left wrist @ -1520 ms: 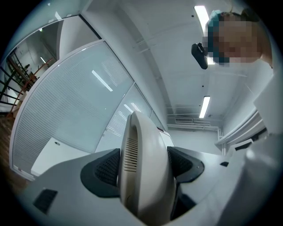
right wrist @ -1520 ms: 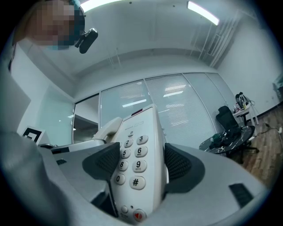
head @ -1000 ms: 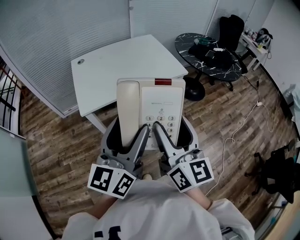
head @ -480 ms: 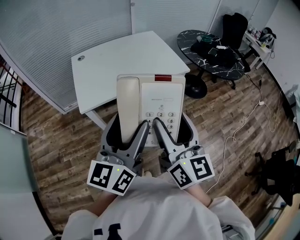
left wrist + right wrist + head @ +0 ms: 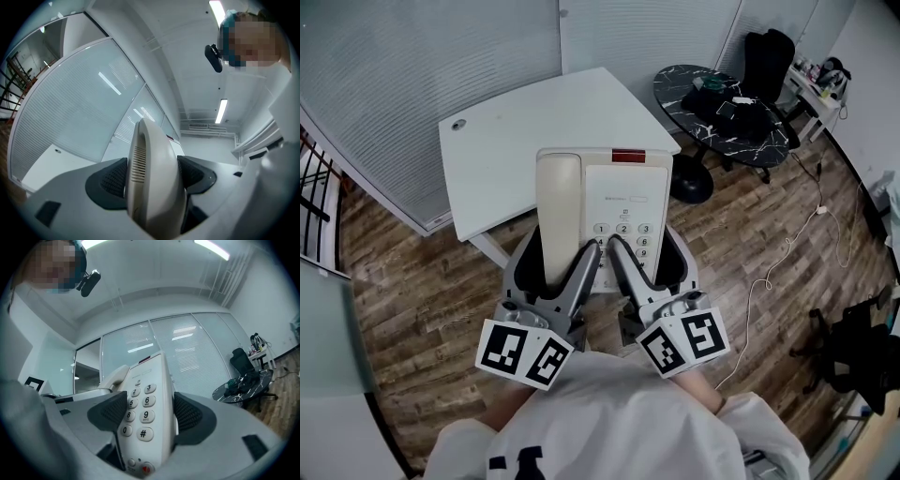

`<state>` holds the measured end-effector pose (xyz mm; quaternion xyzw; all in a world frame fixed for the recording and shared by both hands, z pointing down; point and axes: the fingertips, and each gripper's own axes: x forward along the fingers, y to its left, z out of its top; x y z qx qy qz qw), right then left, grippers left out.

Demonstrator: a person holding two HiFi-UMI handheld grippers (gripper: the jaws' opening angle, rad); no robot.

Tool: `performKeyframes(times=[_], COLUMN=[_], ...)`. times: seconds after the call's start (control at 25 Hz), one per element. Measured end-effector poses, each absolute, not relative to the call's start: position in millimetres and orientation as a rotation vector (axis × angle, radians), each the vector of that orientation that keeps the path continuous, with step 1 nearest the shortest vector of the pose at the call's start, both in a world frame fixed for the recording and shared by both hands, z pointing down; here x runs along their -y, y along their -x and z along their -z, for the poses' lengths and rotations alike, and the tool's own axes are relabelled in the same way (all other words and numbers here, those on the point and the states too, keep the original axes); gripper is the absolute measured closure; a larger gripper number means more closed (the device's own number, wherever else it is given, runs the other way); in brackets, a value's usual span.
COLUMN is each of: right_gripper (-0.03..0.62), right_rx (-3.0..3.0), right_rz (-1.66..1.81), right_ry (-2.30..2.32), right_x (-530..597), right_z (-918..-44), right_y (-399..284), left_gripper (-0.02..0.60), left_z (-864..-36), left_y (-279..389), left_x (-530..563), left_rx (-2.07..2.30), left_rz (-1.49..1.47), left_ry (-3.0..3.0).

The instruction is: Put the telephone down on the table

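Observation:
A cream telephone (image 5: 605, 211) with a keypad and a red strip at its far end is held in the air, close to the person's body, short of the white table (image 5: 506, 131). My left gripper (image 5: 555, 267) is shut on the handset side (image 5: 152, 178). My right gripper (image 5: 642, 262) is shut on the keypad side (image 5: 143, 416). The phone's near end overlaps the table's front edge in the head view. Both grippers' pads press the phone's flanks.
The white table top carries only a small round grommet (image 5: 459, 123) at its far left. To the right stand a black marble round table (image 5: 717, 103) with dark items and a black chair (image 5: 764, 52). A white cable (image 5: 787, 244) lies on the wood floor.
The phone and both grippers have hardly shifted; the view has edged slightly, with the table a little nearer under the phone. Both grips are unchanged.

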<state>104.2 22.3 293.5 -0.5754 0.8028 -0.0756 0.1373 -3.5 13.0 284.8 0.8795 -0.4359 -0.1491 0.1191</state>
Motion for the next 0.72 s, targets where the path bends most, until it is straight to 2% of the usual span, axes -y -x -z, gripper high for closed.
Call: performKeyframes(times=[0.72], right_gripper=[0.27], right_rx=[-2.294], right_rz=[0.218], right_ry=[1.701], right_x=[93], right_z=[-295], right_y=[-105], left_gripper=[0.246], left_z=[-286], left_y=[2], left_x=[106], left_rx=[1.234], left_rz=[0.425], left_ry=[-2.584])
